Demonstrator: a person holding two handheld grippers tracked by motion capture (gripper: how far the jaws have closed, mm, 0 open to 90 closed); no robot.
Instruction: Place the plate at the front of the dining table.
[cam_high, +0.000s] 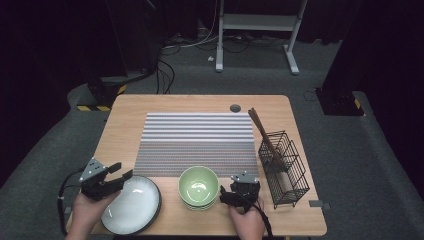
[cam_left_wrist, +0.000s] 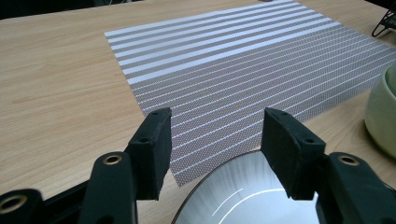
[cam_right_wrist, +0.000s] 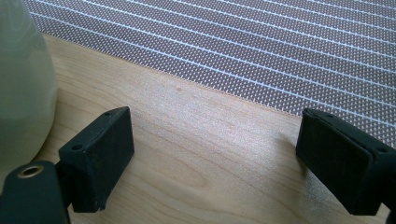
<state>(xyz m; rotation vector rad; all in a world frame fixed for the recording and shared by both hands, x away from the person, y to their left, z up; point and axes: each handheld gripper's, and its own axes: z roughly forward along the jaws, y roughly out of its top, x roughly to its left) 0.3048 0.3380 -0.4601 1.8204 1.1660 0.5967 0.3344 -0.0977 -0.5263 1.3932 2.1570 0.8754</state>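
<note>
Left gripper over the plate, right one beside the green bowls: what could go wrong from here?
The left gripper hangs open over the plate's rim; a shallow bite on that glossy edge might slip. The right gripper is open beside the green bowls; a sideways nudge could shift the stack, or its jaws might scrape the table.

Place: a lab or studio recording space is being shown.
Surroundings: dark curtains and grey carpet (cam_high: 350, 165) are being seen around a lone wooden table (cam_high: 125, 112).
Equipment: cables (cam_high: 167, 70) and a white metal stand (cam_high: 260, 22) are being kept behind it.
</note>
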